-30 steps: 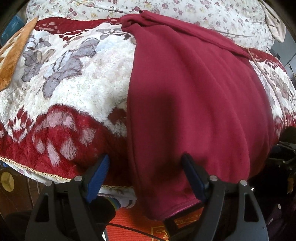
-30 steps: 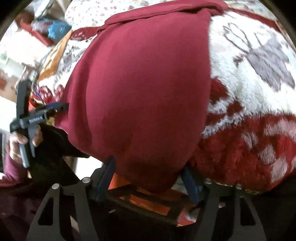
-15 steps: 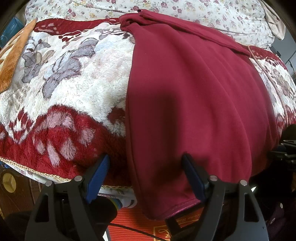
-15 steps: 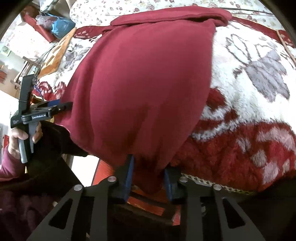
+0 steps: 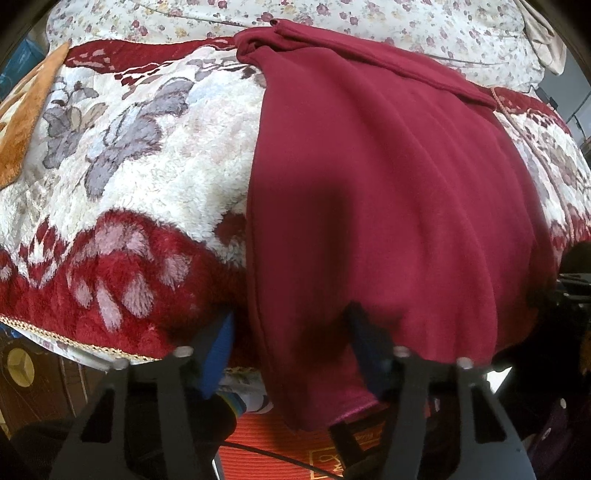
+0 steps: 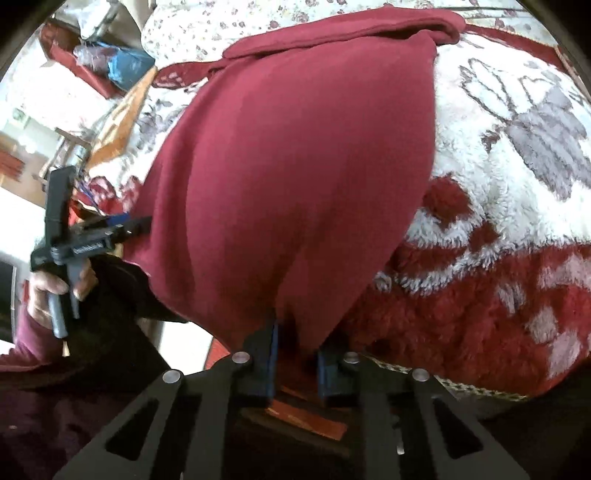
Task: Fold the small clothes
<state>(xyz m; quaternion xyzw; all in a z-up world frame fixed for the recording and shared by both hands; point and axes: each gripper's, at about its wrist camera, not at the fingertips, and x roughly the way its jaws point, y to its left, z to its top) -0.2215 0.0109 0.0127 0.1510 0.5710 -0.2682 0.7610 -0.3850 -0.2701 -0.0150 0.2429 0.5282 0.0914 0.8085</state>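
A dark red garment (image 5: 388, 206) lies spread over a fluffy red and white floral blanket (image 5: 147, 177), and its near hem hangs over the bed's edge. My left gripper (image 5: 291, 332) is open, and its fingers straddle the hem's left corner. In the right wrist view the garment (image 6: 295, 177) fills the middle. My right gripper (image 6: 295, 339) is shut on the hem's right corner. The left gripper (image 6: 110, 229) also shows there at the far left, held in a hand.
A floral sheet (image 5: 369, 22) covers the bed beyond the blanket. An orange cushion (image 5: 22, 122) lies at the left. A red mat (image 5: 280, 443) covers the floor below the bed edge. Blue and red bags (image 6: 122, 70) sit beside the bed.
My right gripper has closed on the garment's hem. My left gripper has narrowed and pushed further in around the other corner.
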